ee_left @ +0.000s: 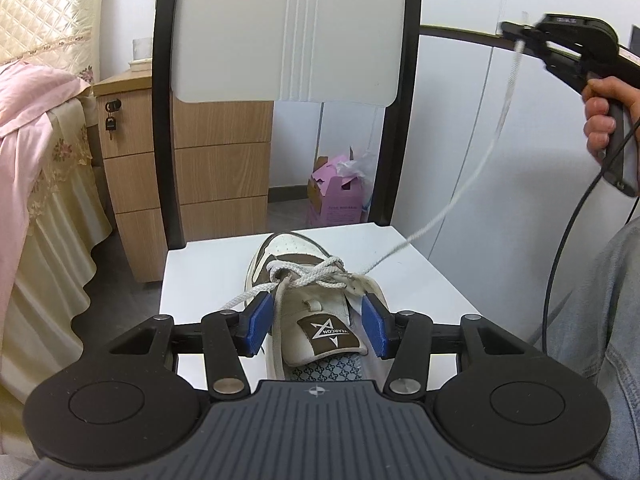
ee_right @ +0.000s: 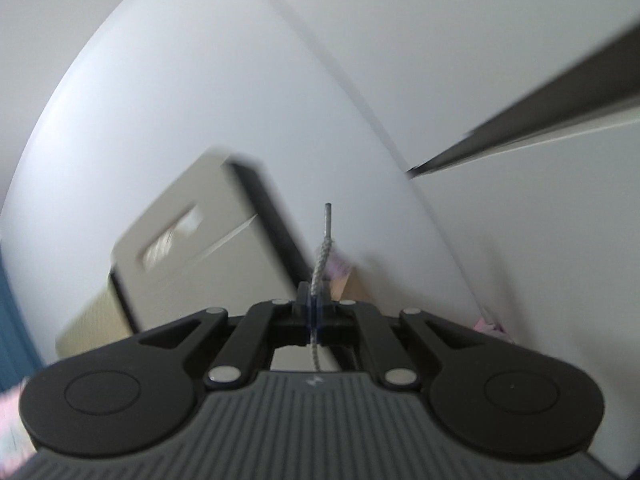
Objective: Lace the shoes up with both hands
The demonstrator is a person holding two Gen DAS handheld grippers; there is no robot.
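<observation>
A white and brown sneaker (ee_left: 288, 249) lies on a white chair seat (ee_left: 420, 280), toe pointing away. My left gripper (ee_left: 316, 322) straddles its tongue (ee_left: 328, 332), and the blue pads (ee_left: 256, 320) press the shoe's sides near the top eyelets. One white lace (ee_left: 440, 216) runs taut from the crossed lacing up to the right. My right gripper (ee_left: 516, 34), held by a hand (ee_left: 600, 112), is shut on that lace high above the seat. In the right wrist view the right gripper (ee_right: 314, 312) pinches the lace, with its tip (ee_right: 328, 216) sticking out past the pads. The other lace end (ee_left: 240, 300) trails left.
The chair's white back (ee_left: 280, 28) with a black frame stands just behind the shoe. Beyond it are a wooden drawer cabinet (ee_left: 220, 160) and a pink box (ee_left: 340, 192) on the floor. A bed with pink cloth (ee_left: 32, 100) is left; a denim-clad leg (ee_left: 612, 300) is right.
</observation>
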